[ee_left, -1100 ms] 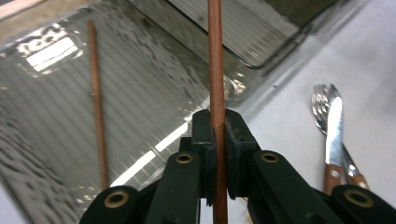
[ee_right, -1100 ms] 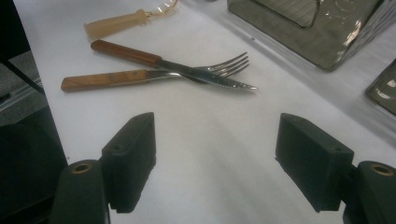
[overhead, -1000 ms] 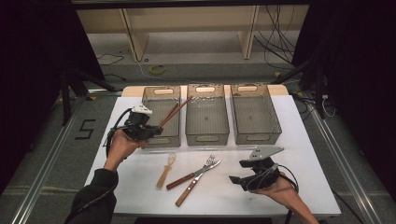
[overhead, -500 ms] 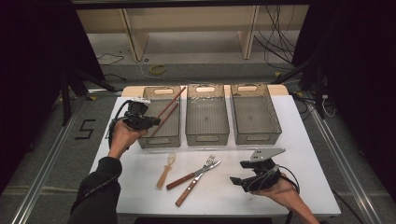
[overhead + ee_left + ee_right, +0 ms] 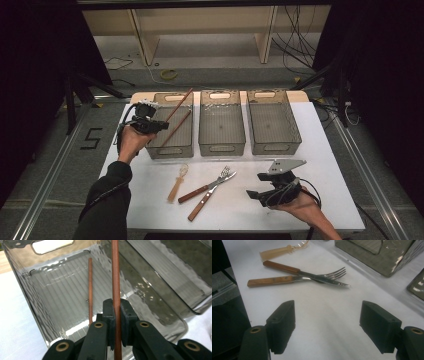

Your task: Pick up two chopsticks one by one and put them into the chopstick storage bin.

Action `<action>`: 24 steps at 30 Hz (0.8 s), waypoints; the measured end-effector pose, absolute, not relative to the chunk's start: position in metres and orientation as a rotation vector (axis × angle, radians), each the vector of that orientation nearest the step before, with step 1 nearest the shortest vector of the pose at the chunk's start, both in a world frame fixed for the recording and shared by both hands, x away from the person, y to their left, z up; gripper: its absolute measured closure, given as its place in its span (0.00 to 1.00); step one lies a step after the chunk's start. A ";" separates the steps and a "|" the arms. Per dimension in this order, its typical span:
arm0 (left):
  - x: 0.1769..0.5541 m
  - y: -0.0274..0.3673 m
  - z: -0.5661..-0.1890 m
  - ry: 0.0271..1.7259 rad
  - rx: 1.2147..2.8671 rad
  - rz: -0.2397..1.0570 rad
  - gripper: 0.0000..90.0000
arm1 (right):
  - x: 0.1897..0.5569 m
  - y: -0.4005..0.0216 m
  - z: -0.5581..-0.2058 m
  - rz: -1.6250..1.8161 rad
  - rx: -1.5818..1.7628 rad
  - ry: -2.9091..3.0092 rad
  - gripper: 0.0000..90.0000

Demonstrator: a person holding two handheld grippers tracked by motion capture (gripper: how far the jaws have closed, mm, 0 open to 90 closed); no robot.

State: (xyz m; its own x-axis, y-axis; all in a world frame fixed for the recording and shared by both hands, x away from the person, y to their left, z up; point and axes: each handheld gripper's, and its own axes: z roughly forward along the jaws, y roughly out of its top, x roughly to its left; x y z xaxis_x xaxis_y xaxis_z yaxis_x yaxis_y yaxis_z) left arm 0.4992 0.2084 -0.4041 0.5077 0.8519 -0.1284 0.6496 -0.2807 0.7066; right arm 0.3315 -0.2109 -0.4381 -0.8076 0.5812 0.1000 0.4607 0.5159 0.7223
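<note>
The left gripper (image 5: 116, 322) has its jaws closed tight on a chopstick (image 5: 115, 277), gripping it partway along so the long end runs out ahead over the left bin (image 5: 172, 149). In the high view that gripper (image 5: 150, 125) sits at the bin's 9 o'clock edge, and the held stick slants up toward 1 o'clock across the rim. A second chopstick (image 5: 90, 287) already lies flat on the bin's ribbed floor, roughly parallel to the held one. Judging from that, the pair is being sorted into this bin, and the held stick is angled over the opening so it can drop in alongside its mate.

The right gripper (image 5: 328, 325) rests low near the table's 5 o'clock corner, jaws spread wide with nothing between them. It faces the fork (image 5: 322, 275) and knife (image 5: 294, 279), which lie crossed on the white table (image 5: 240, 200) at about 11 o'clock from it, wooden handles pointing away from the bins. A pale plastic utensil (image 5: 178, 182) lies just left of them. The middle bin (image 5: 221, 145) and right bin (image 5: 274, 145) look empty, probably awaiting the remaining cutlery.
</note>
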 end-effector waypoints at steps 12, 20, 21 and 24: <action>0.509 0.210 -0.414 1.289 2.013 0.341 0.93 | 0.331 -0.211 -0.438 1.167 0.897 2.598 0.33; 0.513 0.211 -0.421 1.312 2.011 0.338 0.93 | 0.331 -0.211 -0.438 1.168 0.895 2.600 0.33; 0.513 0.211 -0.423 1.317 2.010 0.335 0.93 | 0.331 -0.211 -0.438 1.168 0.895 2.600 0.33; 0.514 0.210 -0.426 1.325 2.010 0.333 0.93 | 0.331 -0.210 -0.438 1.167 0.897 2.601 0.33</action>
State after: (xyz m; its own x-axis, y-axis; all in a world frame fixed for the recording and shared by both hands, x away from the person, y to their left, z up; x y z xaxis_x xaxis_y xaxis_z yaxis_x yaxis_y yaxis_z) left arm 0.5144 0.2104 -0.4257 0.4445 0.8819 -0.1569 0.7032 -0.2350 0.6710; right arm 0.3312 -0.2105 -0.4379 -0.8093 0.5788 0.1004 0.4599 0.5180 0.7212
